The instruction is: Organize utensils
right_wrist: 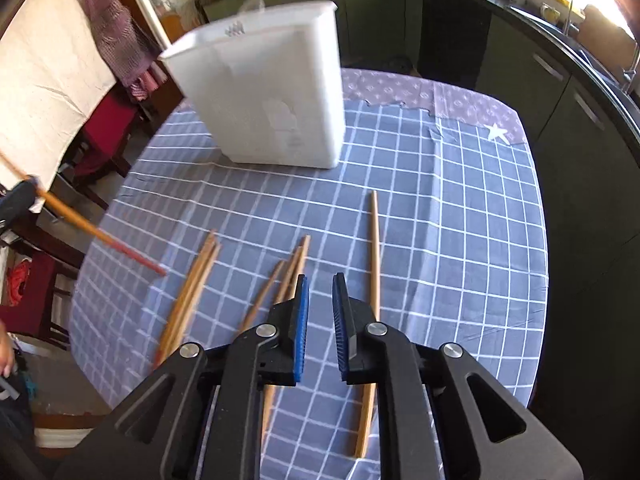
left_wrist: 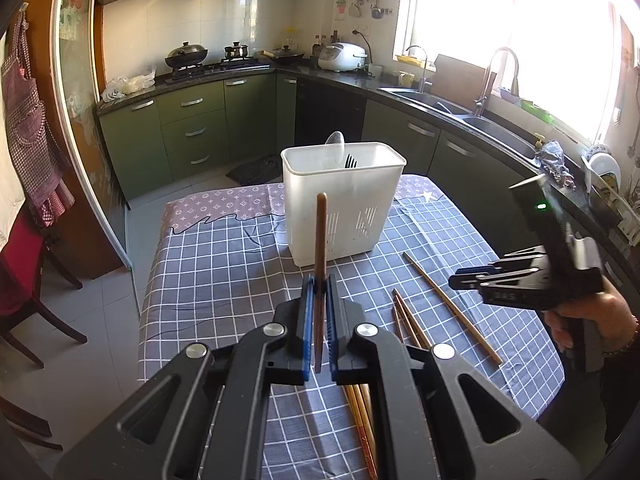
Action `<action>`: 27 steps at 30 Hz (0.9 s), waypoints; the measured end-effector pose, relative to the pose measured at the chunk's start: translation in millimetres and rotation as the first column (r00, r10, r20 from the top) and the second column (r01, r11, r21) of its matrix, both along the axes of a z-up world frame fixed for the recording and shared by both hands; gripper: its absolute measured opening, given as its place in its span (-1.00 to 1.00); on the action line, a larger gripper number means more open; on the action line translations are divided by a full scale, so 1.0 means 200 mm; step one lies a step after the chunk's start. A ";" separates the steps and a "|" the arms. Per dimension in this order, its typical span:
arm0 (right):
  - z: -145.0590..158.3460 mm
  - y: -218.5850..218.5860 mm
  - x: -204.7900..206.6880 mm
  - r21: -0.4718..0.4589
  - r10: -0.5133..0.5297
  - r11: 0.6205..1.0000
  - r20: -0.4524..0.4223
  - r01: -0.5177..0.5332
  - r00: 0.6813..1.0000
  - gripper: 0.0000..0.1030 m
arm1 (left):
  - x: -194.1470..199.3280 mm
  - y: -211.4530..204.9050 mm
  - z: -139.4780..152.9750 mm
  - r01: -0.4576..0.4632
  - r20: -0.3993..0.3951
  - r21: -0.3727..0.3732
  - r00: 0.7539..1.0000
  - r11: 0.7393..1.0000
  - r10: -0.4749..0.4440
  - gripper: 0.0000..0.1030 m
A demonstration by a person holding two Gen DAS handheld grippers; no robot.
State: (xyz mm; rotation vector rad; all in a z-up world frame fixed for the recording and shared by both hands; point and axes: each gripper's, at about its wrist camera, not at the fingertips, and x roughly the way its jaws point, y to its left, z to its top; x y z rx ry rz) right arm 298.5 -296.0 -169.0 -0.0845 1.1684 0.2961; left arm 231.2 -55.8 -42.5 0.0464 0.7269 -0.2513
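My left gripper (left_wrist: 320, 282) is shut on a brown chopstick (left_wrist: 321, 232), which stands nearly upright in front of the white plastic utensil holder (left_wrist: 344, 208). A spoon (left_wrist: 336, 146) and a fork (left_wrist: 351, 161) stick out of the holder. My right gripper (right_wrist: 320, 280) hangs over the table with its blue pads slightly apart and nothing between them. Below it lie loose chopsticks: a single one (right_wrist: 375, 248), a small bunch (right_wrist: 292, 268) and a pair (right_wrist: 196, 280). In the right wrist view the held chopstick (right_wrist: 100, 236) slants in from the left edge.
The table wears a grey-blue checked cloth (right_wrist: 440, 240). Dark wooden chairs with red seats (left_wrist: 20, 280) stand to its left. Green kitchen cabinets (left_wrist: 192, 128) and a sink counter (left_wrist: 480, 120) run behind and to the right. A person's hand (left_wrist: 580, 316) holds the right gripper.
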 end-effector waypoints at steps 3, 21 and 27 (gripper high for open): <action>-0.12 -0.02 0.13 -0.024 -0.014 1.000 -0.068 0.012 0.998 -0.77 | 0.00 0.00 0.01 0.005 0.001 0.001 1.000 1.000 -0.005 -0.88; -0.25 -0.05 0.32 -0.101 -0.035 0.995 -0.156 0.019 0.987 -0.76 | 0.00 0.01 0.00 0.014 -0.011 -0.001 1.000 1.000 -0.014 -0.88; -0.24 -0.02 0.29 -0.082 -0.017 0.997 -0.125 0.007 0.992 -0.87 | 0.01 0.01 0.00 0.017 -0.016 -0.004 1.000 1.000 -0.017 -0.88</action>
